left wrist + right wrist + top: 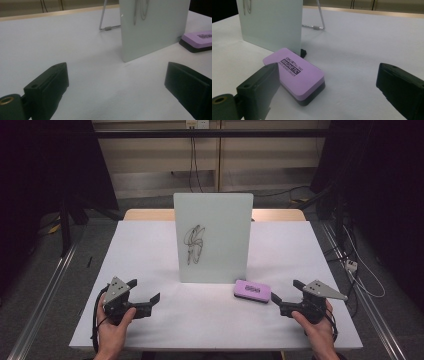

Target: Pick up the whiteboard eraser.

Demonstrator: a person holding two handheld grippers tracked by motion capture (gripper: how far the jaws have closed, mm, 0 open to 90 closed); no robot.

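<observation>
White bench (150, 250), upright whiteboard (214, 237) at centre, black scribble (194, 243) unwiped. Purple eraser (252, 291) lies flat by board's right foot, untouched. Right hand-held gripper (285, 296) near eraser, jaws apart, empty. Left hand-held gripper (145, 293) apart, idle. Grasp and wiping remain.

You have a purple eraser (294, 72) with a black base and black lettering on its top. The board (213, 237) behind it is pale white with a black scribble. The tabletop (150, 250) is white. Both your claws, left claw (146, 296) and right claw (285, 296), are black with grey plates.
</observation>
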